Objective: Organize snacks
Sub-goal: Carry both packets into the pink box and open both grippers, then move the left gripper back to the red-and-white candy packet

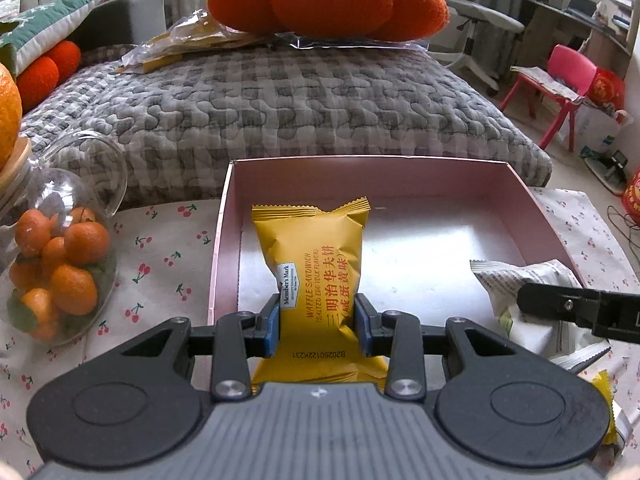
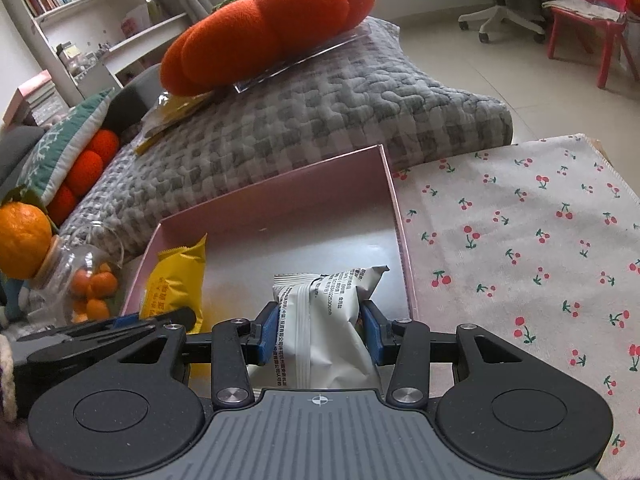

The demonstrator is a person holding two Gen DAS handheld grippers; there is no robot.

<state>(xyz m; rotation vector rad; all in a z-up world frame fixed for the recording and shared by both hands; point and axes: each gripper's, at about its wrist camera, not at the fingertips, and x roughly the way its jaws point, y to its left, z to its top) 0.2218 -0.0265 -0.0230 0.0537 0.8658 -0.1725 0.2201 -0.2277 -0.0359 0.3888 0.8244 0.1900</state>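
One cherry-print tablecloth [image 2: 520,240] beside quilted bed [image 2: 320,112]

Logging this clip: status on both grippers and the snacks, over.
Left gripper shut on yellow waffle pack, over pink box. Right gripper shut on white snack pack, at box's near right. Nothing blocking.

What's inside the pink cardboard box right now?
The pink cardboard box holds the front ends of a yellow waffle sandwich packet and a white snack packet, each gripped by jaws. The visible floor is otherwise bare; whatever lies beneath the packets is covered.
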